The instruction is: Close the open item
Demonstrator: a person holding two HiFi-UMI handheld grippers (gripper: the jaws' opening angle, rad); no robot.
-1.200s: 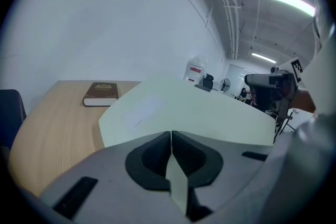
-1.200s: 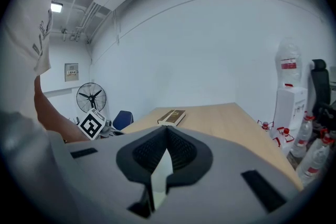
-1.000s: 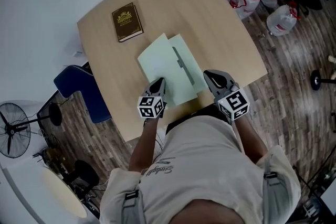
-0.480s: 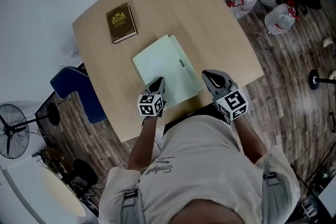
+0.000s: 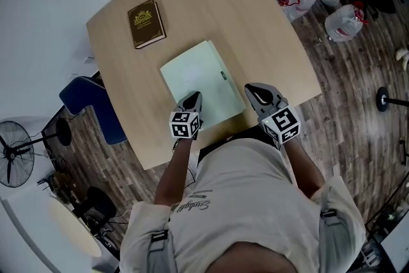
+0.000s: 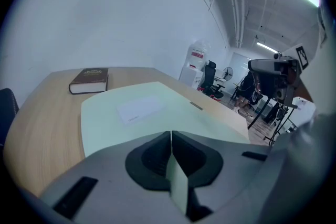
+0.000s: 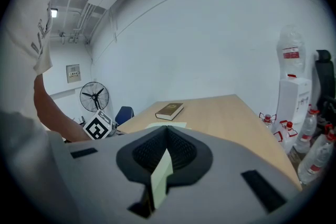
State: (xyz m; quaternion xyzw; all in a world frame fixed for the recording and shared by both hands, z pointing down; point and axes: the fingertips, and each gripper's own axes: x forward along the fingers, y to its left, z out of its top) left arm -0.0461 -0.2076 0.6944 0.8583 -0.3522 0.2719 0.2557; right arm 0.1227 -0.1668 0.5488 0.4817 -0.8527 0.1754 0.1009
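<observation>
Green folder (image 5: 198, 83) lies flat, cover down, on the counter (image 5: 255, 29) just beyond my left gripper (image 5: 193, 98), its long axis running away from me; my right gripper (image 5: 255, 89) sits beside it, and both pairs of fingers are pressed together, empty.

brown book (image 5: 146, 23) (closed), water jugs (image 5: 345, 21), fan (image 5: 14, 163)

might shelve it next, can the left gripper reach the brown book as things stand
Probably yes. The left gripper sits at the near edge of the green folder, and only that flat folder lies between it and the brown book. The book lies far across the table; the jaws are together.
</observation>
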